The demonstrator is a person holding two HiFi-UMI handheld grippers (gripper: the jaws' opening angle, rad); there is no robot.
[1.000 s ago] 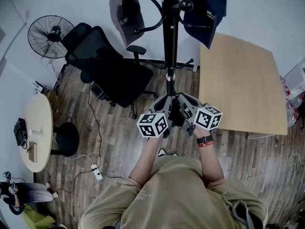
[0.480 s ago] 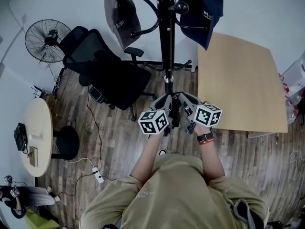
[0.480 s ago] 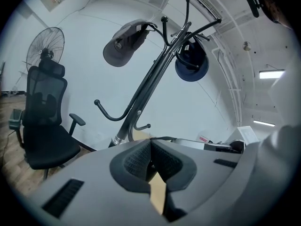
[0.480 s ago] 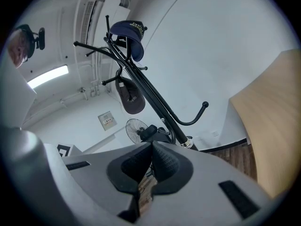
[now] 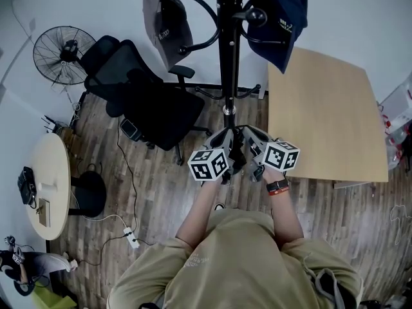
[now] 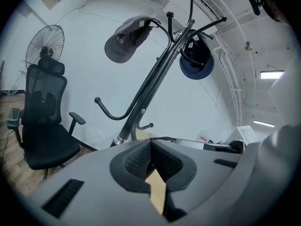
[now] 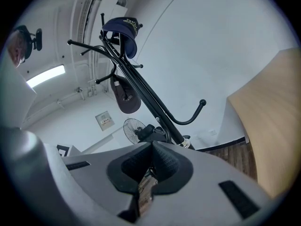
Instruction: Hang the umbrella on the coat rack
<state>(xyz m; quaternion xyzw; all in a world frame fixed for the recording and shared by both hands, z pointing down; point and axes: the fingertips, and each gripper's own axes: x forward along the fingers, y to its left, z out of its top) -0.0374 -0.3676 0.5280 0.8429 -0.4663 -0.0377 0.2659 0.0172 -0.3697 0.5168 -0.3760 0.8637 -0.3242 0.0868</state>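
The black coat rack [image 5: 228,56] stands straight ahead, with a grey cap [image 5: 166,21] on a left hook and a dark blue cap [image 5: 278,8] on a right one. My left gripper [image 5: 221,135] and right gripper [image 5: 252,134] are held side by side just in front of its pole, both pointing at it. In the left gripper view the left gripper [image 6: 150,141] has its pads pressed together with nothing between them, and the rack [image 6: 150,84] rises beyond. The right gripper [image 7: 151,143] is likewise shut and empty. I cannot make out an umbrella in any view.
A black office chair [image 5: 145,95] and a floor fan [image 5: 59,53] stand left of the rack. A wooden table [image 5: 325,114] is at the right. A small round table [image 5: 48,176] and a power strip [image 5: 131,232] with cables lie at the left on the wood floor.
Both grippers have stayed close together in front of the pole. Only the head view has shifted a little.
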